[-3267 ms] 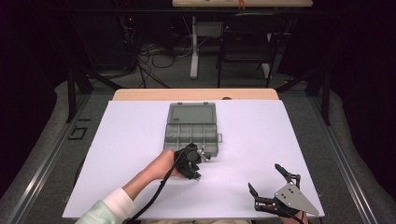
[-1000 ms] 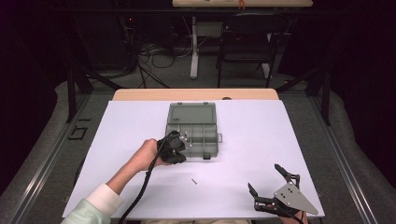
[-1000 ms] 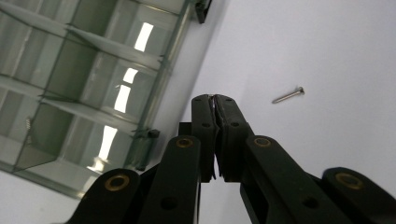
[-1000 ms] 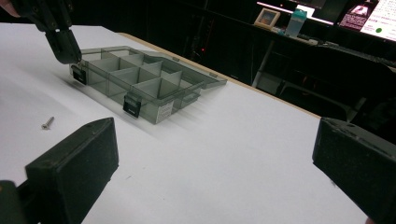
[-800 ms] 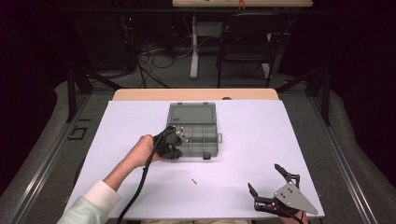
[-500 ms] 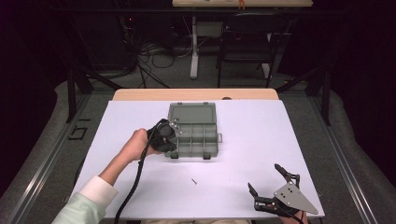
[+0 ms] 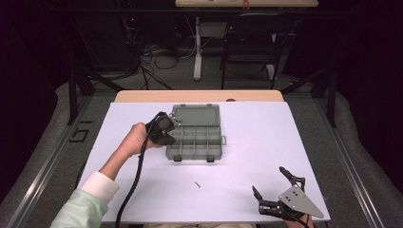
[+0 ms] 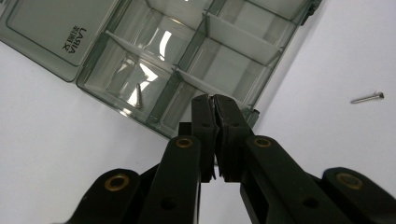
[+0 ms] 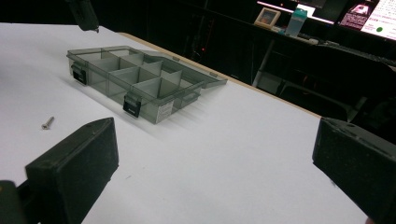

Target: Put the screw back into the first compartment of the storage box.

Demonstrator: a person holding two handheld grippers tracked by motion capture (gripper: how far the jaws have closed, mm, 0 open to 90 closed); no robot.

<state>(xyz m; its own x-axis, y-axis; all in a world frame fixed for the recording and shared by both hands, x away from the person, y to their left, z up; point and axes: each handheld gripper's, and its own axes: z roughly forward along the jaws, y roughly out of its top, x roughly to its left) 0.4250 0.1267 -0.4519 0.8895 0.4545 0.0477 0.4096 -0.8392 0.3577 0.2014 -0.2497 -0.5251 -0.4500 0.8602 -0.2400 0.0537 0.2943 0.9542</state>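
We hold the left gripper [image 7: 167,124] over the left edge of the open box [image 7: 196,132] at mid-table, jaws closed on nothing. One screw [image 8: 138,95] lies in a compartment; another screw [image 7: 197,184] lies on the sheet. The right gripper [image 7: 274,188] rests near the front right corner, jaws wide open.

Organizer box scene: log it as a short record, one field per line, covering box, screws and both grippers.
box: clear grey organizer box, lid open and lying flat, on the white table
screw in box: one screw lies in a compartment at the box's edge
loose screw: one screw on the table in front of the box, apart from it
left gripper: jaws shut, nothing between them, above the box's left edge
right gripper: jaws wide open, empty, near the table's front right
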